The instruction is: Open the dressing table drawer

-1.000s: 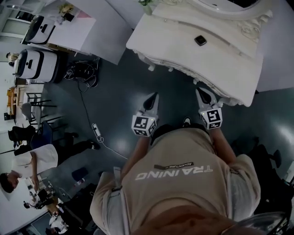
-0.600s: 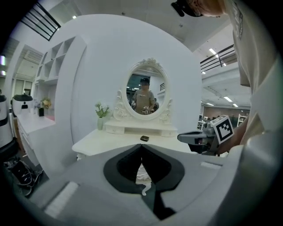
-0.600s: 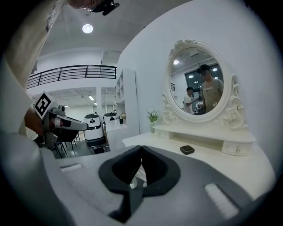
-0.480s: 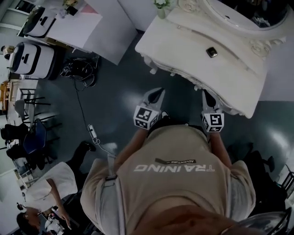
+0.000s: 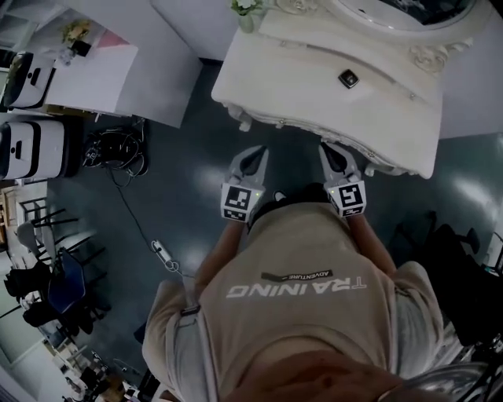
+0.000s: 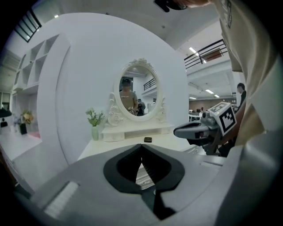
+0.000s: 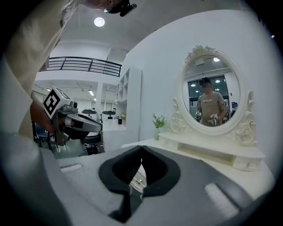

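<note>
The white dressing table (image 5: 314,98) stands right in front of me, its oval mirror (image 6: 139,92) at the back. Its drawer front lies under the carved front edge, mostly hidden in the head view. Through the right jaws a small gold knob (image 7: 138,181) shows on the table's front. My left gripper (image 5: 259,151) is shut and empty, a short way off the front edge. My right gripper (image 5: 327,146) also has its jaws together, with its tips at that edge; I cannot tell if they touch it. Neither gripper holds anything.
A small dark box (image 5: 348,78) and a vase of flowers (image 5: 247,16) sit on the tabletop. On the floor at the left are a power strip with cable (image 5: 161,253), white machines (image 5: 31,149) and chairs (image 5: 47,283). A white desk (image 5: 86,71) stands at the far left.
Both grippers have come forward toward the dressing table's front edge, the right one up to it. Their jaws stayed together.
</note>
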Motion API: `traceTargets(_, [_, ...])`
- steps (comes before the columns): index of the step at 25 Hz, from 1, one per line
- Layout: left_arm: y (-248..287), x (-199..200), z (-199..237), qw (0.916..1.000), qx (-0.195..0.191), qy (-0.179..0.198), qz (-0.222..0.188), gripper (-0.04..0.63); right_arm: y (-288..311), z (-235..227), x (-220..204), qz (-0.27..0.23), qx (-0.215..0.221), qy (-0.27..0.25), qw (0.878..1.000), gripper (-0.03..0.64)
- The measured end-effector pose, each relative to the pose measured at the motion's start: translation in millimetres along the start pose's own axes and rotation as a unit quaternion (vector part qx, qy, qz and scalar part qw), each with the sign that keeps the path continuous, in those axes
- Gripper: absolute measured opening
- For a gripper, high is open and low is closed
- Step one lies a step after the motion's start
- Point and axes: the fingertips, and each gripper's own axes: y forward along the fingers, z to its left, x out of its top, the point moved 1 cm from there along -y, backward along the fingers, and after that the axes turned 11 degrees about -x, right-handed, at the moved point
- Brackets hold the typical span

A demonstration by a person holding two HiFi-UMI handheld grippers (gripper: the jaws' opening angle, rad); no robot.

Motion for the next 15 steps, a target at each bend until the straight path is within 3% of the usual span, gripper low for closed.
traceTargets(5, [30, -7, 18, 0.9987, -0.006, -0.051, -0.008, 0.008, 14, -32, -7, 0.02, -0.022, 0.014, 0.999, 0.003])
traceTargets(9, [69, -1, 38, 0.9986, -0.005, -0.053, -0.003, 0.008, 40, -47, -30, 0.04, -0.007, -0.002, 0.999, 0.003])
traceTargets(13, [107, -9, 63, 0.9966, 0.009, -0.076, 0.03, 0.008, 84, -69, -44, 0.053, 0.01, 0.029, 0.998, 0.004])
traceTargets(15, [137, 6, 77, 0.9978, 0.004, -0.058, 0.034, 0.008, 117, -99, -34, 0.038, 0.008, 0.032, 0.999, 0.003])
